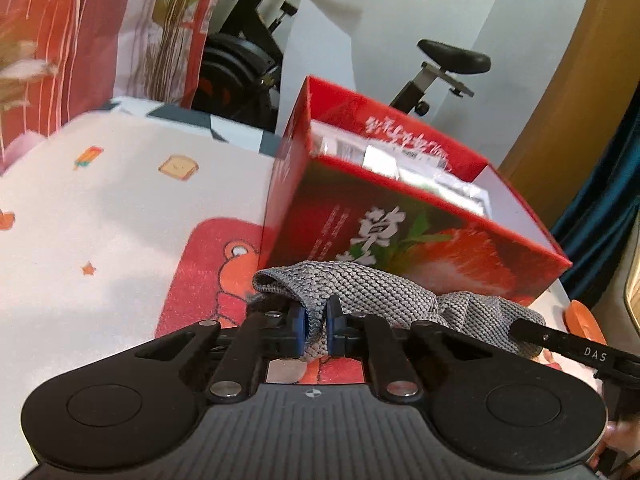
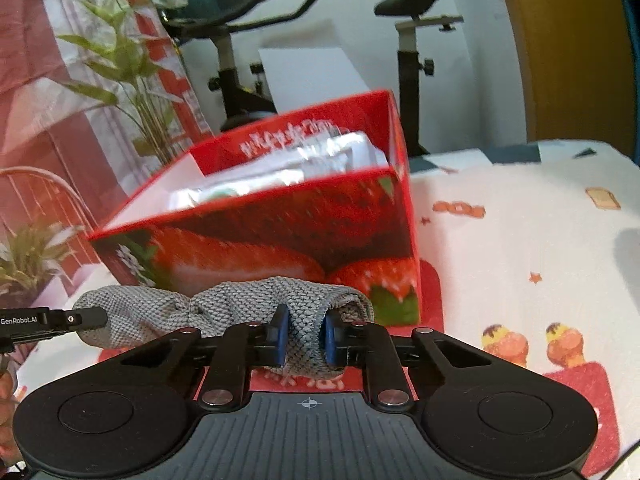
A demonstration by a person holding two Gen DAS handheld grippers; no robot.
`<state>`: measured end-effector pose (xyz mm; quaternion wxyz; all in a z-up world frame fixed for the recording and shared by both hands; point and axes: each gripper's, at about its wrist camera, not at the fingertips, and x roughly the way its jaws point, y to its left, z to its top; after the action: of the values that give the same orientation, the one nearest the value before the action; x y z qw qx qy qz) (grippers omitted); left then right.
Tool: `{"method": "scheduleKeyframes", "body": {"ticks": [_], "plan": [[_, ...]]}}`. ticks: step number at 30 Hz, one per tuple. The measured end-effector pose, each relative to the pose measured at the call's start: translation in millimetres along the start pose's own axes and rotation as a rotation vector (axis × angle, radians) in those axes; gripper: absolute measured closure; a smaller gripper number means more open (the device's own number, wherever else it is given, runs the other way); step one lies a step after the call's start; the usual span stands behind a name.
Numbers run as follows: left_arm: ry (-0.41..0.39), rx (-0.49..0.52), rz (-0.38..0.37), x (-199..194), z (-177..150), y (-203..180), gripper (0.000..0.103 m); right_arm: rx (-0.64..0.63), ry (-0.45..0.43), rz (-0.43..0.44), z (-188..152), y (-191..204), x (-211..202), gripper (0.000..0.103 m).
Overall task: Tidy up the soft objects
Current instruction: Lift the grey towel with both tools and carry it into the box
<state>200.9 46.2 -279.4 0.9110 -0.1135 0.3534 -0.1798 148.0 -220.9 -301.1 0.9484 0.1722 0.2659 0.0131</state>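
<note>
While both hand-held grippers pinched opposite ends of a grey knitted cloth (image 1: pixel 372 288), the piece hung slack between them, just in front of the red strawberry-printed box (image 1: pixel 440 236) and above the red bear mat (image 1: pixel 212 264) on the patterned tablecloth (image 1: pixel 120 200). The left gripper (image 1: pixel 316 328) was closed almost fully, its blue pads (image 1: pixel 298 330) squeezing a thin fold near the cloth's open hem. The right gripper (image 2: pixel 303 334) was likewise clamped, holding a slightly thicker bunch between its own blue pads (image 2: pixel 280 334); in its view the cloth (image 2: pixel 240 300) twisted near the middle and trailed toward the left gripper's finger at the picture's left edge. The box (image 2: pixel 280 232) stood open and tilted in both views, with white packets (image 2: pixel 280 168) showing inside.

Several risks followed from this arrangement. Each grip took only a narrow fold near an edge, so uneven pulling could draw the loose knit out of one set of pads and leave the cloth dangling from a single side. The twist at mid-span would probably carry into any fold and spoil its alignment. Since the cloth hung close to the box's front wall, a forward swing might snag on the rim or nudge the box across the mat.
</note>
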Motion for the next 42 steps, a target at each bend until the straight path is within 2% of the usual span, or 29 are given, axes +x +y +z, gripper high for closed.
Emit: {"method": "scheduleKeyframes", "body": {"ticks": [9,15,22,28,34,37,42], "plan": [[-0.090,0.066,0.012,-35,11,-18,0.092,-0.027,-0.072,0.043,11,11,-32,0.087],[-0.138,0.114,0.007,-57,25,-30,0.092,-0.051,-0.147,0.088,34,20,-56,0.087],[-0.202,0.199,-0.018,-84,70,-40,0.092,-0.085,-0.222,0.141,79,42,-66,0.087],[-0.244,0.247,-0.027,-93,113,-48,0.092,-0.116,-0.252,0.131,122,52,-56,0.087],[-0.252,0.286,-0.031,-73,138,-62,0.092,-0.152,-0.236,0.072,157,53,-26,0.089],[-0.228,0.296,-0.037,-51,142,-69,0.092,-0.150,-0.202,0.040,168,51,-2,0.090],[-0.160,0.349,-0.006,2,143,-80,0.092,-0.188,-0.162,-0.026,172,51,39,0.091]]}}
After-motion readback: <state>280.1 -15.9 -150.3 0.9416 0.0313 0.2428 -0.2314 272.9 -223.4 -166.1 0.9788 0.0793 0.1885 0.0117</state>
